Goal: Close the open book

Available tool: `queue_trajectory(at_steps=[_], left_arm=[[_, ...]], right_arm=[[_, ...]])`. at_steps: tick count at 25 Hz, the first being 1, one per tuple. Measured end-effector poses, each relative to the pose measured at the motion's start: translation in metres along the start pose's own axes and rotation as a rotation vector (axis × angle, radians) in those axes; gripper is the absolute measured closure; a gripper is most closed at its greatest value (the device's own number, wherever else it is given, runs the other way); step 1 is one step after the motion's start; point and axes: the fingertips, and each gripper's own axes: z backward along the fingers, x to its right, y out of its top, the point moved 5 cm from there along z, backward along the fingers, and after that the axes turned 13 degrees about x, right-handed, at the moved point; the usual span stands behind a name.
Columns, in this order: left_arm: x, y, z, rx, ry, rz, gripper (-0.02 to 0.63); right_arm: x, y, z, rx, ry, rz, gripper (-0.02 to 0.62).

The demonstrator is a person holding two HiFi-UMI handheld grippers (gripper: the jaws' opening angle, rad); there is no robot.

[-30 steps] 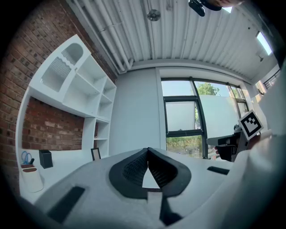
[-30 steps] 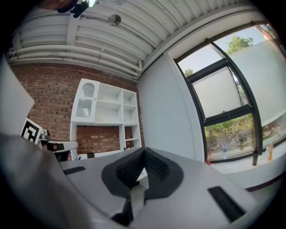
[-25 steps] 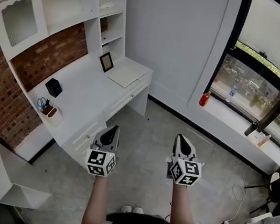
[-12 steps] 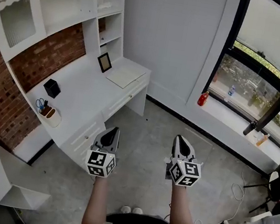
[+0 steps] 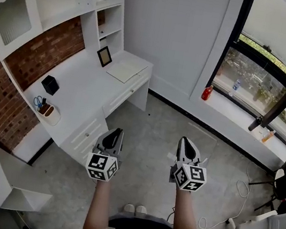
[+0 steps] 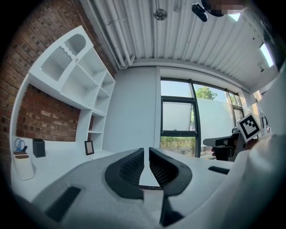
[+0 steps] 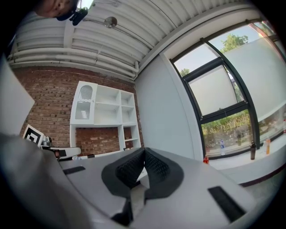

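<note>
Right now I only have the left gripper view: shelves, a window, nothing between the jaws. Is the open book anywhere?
Observer: Yes. In the head view the open book lies on the white desk, beside the photo frame.
Operator: Is either gripper near it?
Observer: No. The left gripper and the right gripper are both held over the floor, short of the desk.
Operator: And the right jaws?
Observer: In the right gripper view they meet at the tips, nothing between them.
</note>
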Motion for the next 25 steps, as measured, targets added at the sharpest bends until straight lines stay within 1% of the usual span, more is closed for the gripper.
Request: queue_trajectory(at_steps=[2, 3, 5, 9, 10, 14, 20, 25], left_arm=[[0.001, -0.003, 0.002, -0.004, -0.010, 0.006, 0.594], [0.002, -0.004, 0.003, -0.006, -0.015, 0.010, 0.577], [0.004, -0.006, 0.005, -0.007, -0.025, 0.019, 0.509], [0.003, -0.010, 0.010, -0.002, -0.024, 0.032, 0.420], [0.003, -0.011, 0.012, -0.003, -0.021, 0.032, 0.407], [-0.003, -0.017, 0.018, -0.009, -0.011, 0.039, 0.386], [-0.016, -0.021, 0.021, -0.015, -0.001, 0.046, 0.383], [-0.033, -0.014, 0.019, 0.005, 0.005, 0.028, 0.383]], right_arm=[[-0.001, -0.001, 0.003, -0.003, -0.004, -0.001, 0.597], [-0.001, -0.002, 0.005, -0.005, -0.008, -0.003, 0.597], [0.000, -0.003, 0.007, -0.009, -0.017, -0.008, 0.597], [0.000, -0.008, 0.011, -0.023, -0.030, -0.013, 0.597], [-0.001, -0.009, 0.012, -0.026, -0.032, -0.015, 0.597], [-0.002, -0.014, 0.013, -0.038, -0.042, -0.019, 0.597], [-0.006, -0.021, 0.007, -0.049, -0.055, -0.021, 0.597], [-0.014, -0.023, -0.001, -0.027, -0.053, -0.021, 0.597]])
